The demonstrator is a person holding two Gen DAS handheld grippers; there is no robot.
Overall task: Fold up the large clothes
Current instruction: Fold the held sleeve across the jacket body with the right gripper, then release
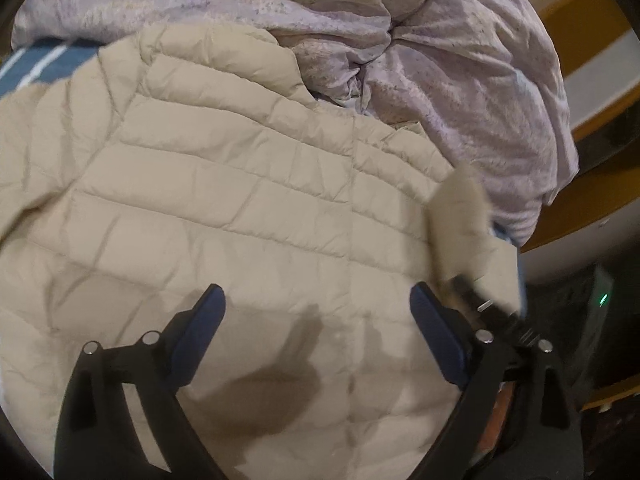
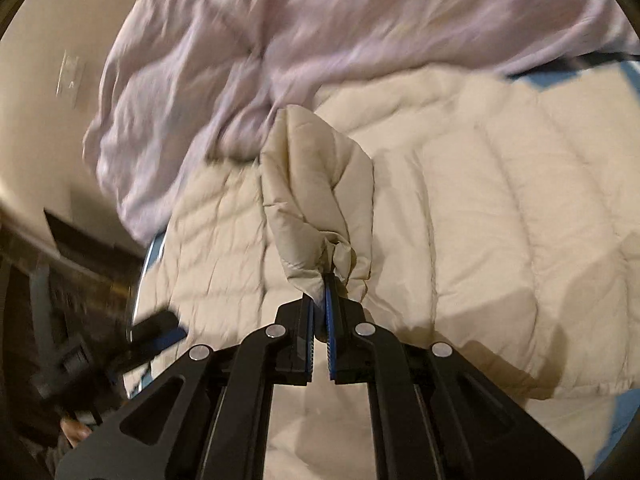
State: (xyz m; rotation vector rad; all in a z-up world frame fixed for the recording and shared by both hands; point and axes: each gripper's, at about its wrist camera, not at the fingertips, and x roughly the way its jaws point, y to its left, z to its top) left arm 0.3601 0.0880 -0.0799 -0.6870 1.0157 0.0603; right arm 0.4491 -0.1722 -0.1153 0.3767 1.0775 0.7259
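A beige quilted puffer jacket (image 1: pixel 224 184) lies spread out on the bed and fills most of both views (image 2: pixel 500 200). My left gripper (image 1: pixel 318 300) is open and empty, hovering just above the jacket's body. My right gripper (image 2: pixel 323 284) is shut on a bunched piece of the jacket, likely a sleeve end (image 2: pixel 320 184), and holds it lifted above the jacket's body. In the left wrist view the right gripper (image 1: pixel 486 304) shows blurred at the right with the lifted beige piece (image 1: pixel 460 216).
A crumpled lilac duvet (image 1: pixel 440 60) lies heaped behind and beside the jacket (image 2: pixel 240 40). A blue striped sheet (image 1: pixel 36 68) shows under it. The bed's edge and wooden frame (image 1: pixel 592 200) are at the right; dark furniture (image 2: pixel 52 280) stands beyond it.
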